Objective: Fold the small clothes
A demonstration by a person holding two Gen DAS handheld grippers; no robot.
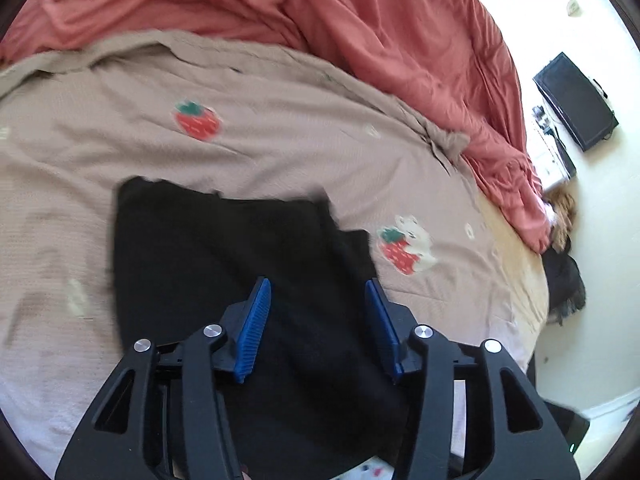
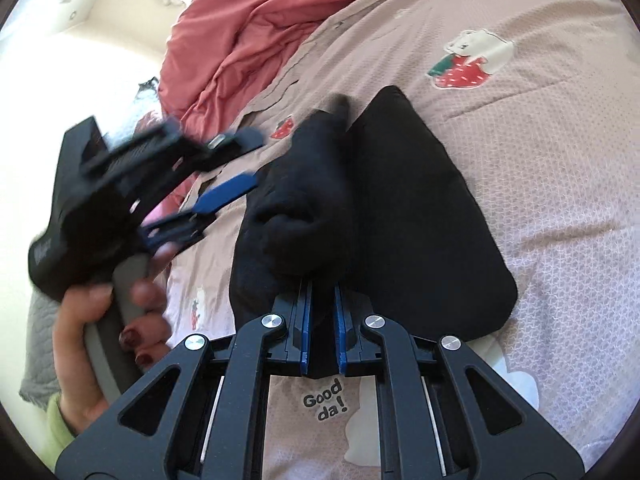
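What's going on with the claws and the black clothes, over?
Left claw open above black garment. Right claw shut on a fold of it. Garment half folded on strawberry bedspread. Nothing in the way.

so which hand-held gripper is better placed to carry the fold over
Right. The right hand-held gripper is shut on a fold of the black garment; the left hand-held gripper is open, gripping nothing.

Matt black knit garment (image 2: pixel 420 208) on a finely textured tan cotton bedspread (image 1: pixel 280 120); crumpled smooth rust-red duvet (image 1: pixel 360 12) beyond. Gripper arms are matt black plastic with shiny metal pins and ribbed blue pads (image 1: pixel 256 328).
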